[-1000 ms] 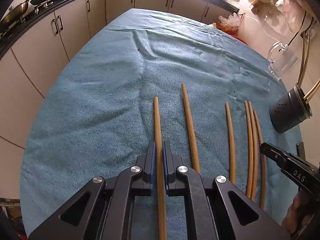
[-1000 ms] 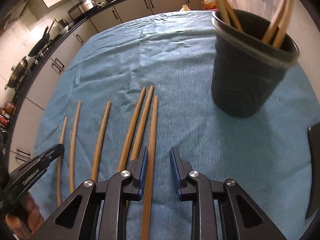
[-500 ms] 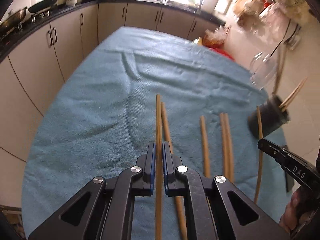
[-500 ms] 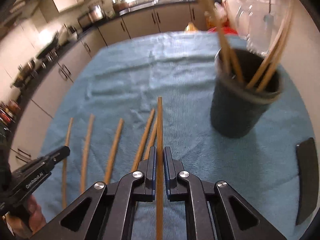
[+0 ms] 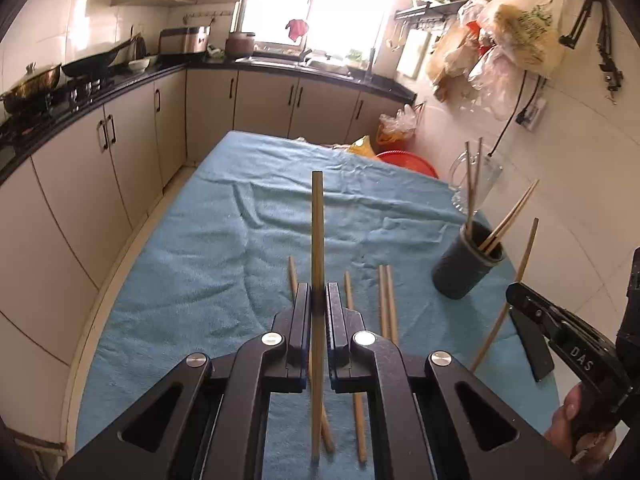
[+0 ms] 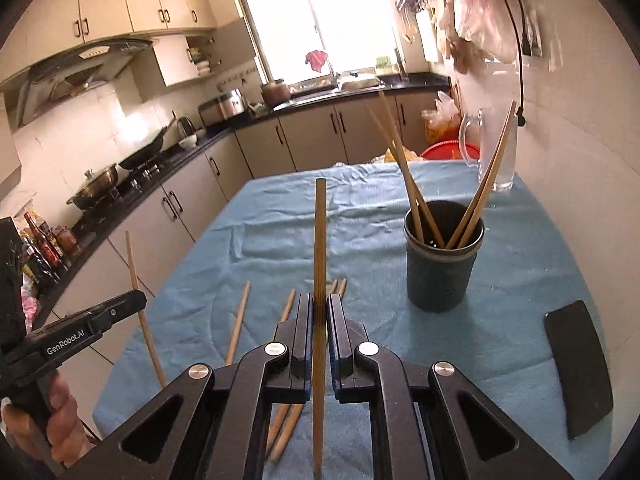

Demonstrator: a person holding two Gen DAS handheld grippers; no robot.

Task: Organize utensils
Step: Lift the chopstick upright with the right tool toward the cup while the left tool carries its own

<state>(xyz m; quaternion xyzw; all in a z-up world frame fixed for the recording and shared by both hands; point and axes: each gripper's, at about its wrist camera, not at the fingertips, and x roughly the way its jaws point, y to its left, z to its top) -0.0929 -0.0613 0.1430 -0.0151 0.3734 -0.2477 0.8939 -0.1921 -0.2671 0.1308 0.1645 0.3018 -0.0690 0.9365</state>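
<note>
My left gripper (image 5: 318,300) is shut on a wooden chopstick (image 5: 317,232) and holds it lifted above the blue towel (image 5: 208,256). My right gripper (image 6: 319,312) is shut on another chopstick (image 6: 320,240), also lifted. Each held chopstick shows in the other view too: the right one (image 5: 520,264), the left one (image 6: 138,292). Several loose chopsticks (image 5: 386,296) lie on the towel below. A dark utensil cup (image 6: 442,268) with several chopsticks stands ahead and right of my right gripper; it also shows in the left wrist view (image 5: 466,264).
A glass pitcher (image 6: 490,152) stands behind the cup near the wall. A flat black object (image 6: 578,364) lies on the towel at the right. Kitchen cabinets (image 5: 120,160) run along the left and back. A red basin (image 5: 408,162) sits beyond the table.
Both grippers closed on a chopstick each and lifted them off the towel. The views have tilted up from the table toward the kitchen.
</note>
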